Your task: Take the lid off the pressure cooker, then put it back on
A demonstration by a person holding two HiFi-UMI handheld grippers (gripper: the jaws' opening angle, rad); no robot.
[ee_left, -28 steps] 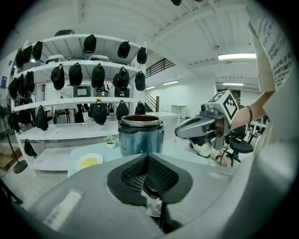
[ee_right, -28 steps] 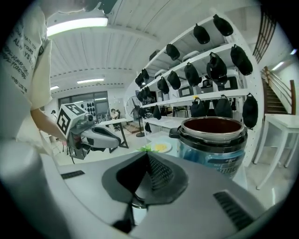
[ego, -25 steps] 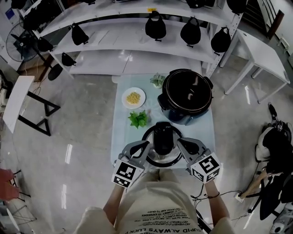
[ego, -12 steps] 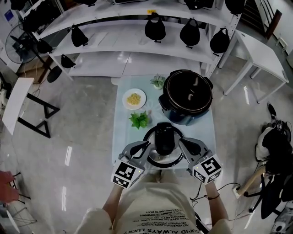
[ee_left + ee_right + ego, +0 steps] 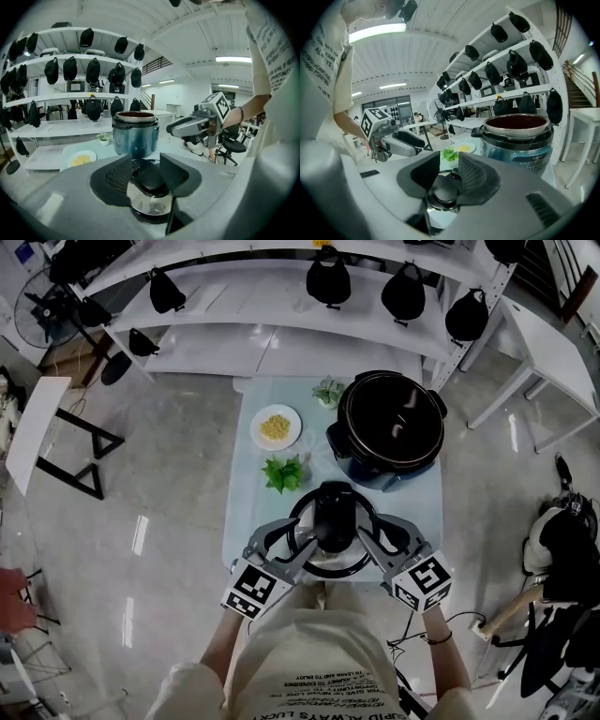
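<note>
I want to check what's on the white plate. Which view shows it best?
The head view: the white plate is seen whole from above, yellow food heaped at its middle. The left gripper view shows it flattened, at a shallow angle; the right gripper view shows only a small, distant sliver.

Bright, even, cool-white light all over, kinda washed out. The ceiling light strips (image 5: pixel 232 59) glow overhead and the glossy floor (image 5: pixel 141 540) shows glare streaks. Shiny lid (image 5: pixel 150 201) mirrors the room. Gripper views are heavy fisheye, black corners, soft up close.
</note>
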